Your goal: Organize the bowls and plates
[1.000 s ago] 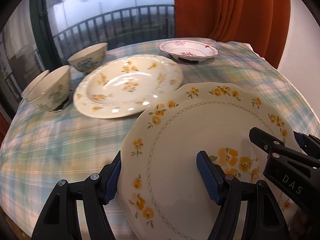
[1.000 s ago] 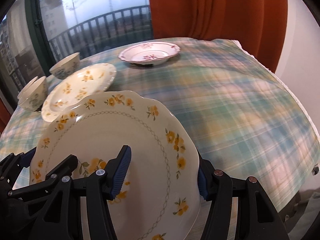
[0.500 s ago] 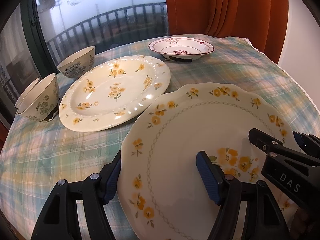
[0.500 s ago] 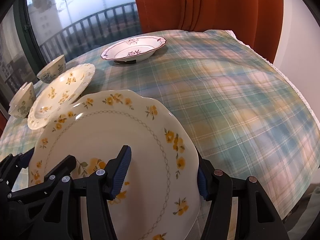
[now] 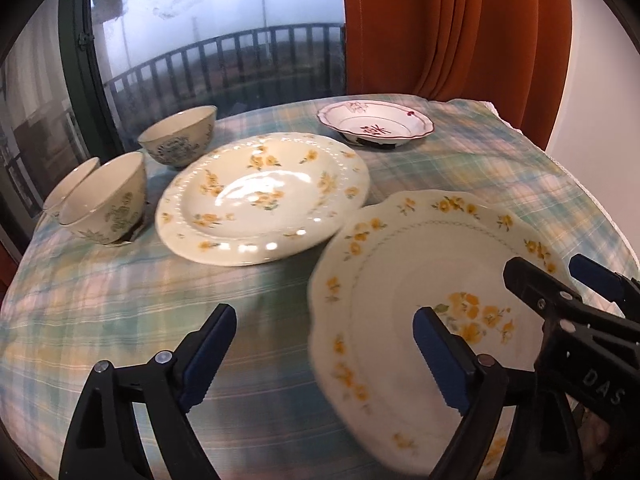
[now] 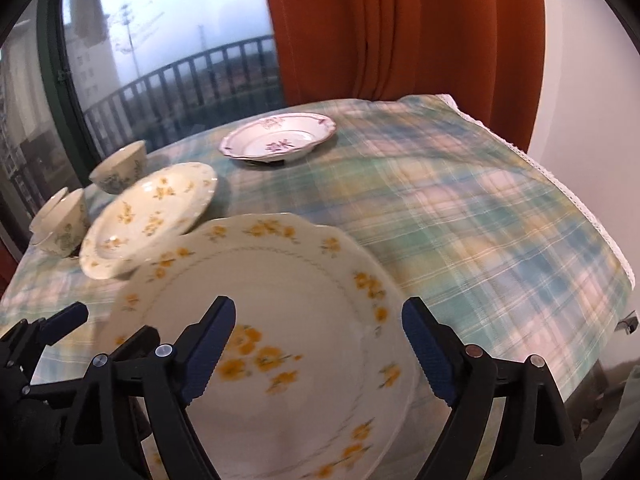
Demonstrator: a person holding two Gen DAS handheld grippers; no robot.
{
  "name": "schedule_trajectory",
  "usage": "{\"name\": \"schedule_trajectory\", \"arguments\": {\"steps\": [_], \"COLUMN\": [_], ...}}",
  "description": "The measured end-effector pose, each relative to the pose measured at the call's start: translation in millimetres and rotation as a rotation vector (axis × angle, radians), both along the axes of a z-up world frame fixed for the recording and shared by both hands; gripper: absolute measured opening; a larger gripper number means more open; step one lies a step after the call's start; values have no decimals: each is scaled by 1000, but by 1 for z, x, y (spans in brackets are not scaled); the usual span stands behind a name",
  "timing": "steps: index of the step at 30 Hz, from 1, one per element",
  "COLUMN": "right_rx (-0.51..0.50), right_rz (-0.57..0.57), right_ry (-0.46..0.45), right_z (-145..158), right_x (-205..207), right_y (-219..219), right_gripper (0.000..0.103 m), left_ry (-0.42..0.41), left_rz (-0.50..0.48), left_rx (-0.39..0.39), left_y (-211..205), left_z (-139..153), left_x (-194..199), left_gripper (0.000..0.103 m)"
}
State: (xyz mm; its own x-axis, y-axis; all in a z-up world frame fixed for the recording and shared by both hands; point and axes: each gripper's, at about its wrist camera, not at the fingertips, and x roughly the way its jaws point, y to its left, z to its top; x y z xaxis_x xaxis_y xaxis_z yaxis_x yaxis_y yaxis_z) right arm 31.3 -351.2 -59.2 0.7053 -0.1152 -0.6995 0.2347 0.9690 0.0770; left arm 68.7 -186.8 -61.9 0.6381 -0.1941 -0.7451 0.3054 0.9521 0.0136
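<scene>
A large scalloped plate with yellow flowers (image 5: 420,284) lies near the table's front edge, blurred by motion; it also shows in the right wrist view (image 6: 280,308). My left gripper (image 5: 324,352) is open, its left finger off the plate's left rim and its right finger over the plate. My right gripper (image 6: 318,344) is open above the plate, with both fingers over it. A second yellow-flowered plate (image 5: 260,196) lies behind, with its near edge by the big plate's rim. Cream bowls (image 5: 108,200) stand at the left.
A white dish with a red rim (image 5: 376,124) sits at the back. A third bowl (image 5: 178,136) stands at the back left. The plaid tablecloth (image 6: 480,216) covers a round table. An orange curtain (image 6: 400,28) and a window with a railing are behind.
Both grippers opened wider and let go of the big plate. The plate has shifted right in the left view and now lies lower, blurred. Both cameras pulled back and rose a little.
</scene>
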Motion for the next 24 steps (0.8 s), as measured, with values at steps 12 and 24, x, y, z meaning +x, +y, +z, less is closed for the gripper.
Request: {"name": "schedule_trajectory", "arguments": {"steps": [12,24], "right_rx": [-6,-77], "right_rz": [41,82], "right_ry": [-81,-116], "right_z": [27,61], "right_x": [-4,44], "right_y": [69,107], "right_gripper": [88,88], "left_ry": [-53,-94], "left_rz": [41,121], "left_rx": [-15,-26], "left_y": [58,83], "left_z": [25,52], "left_x": [5,51], "left_gripper": [92,92]}}
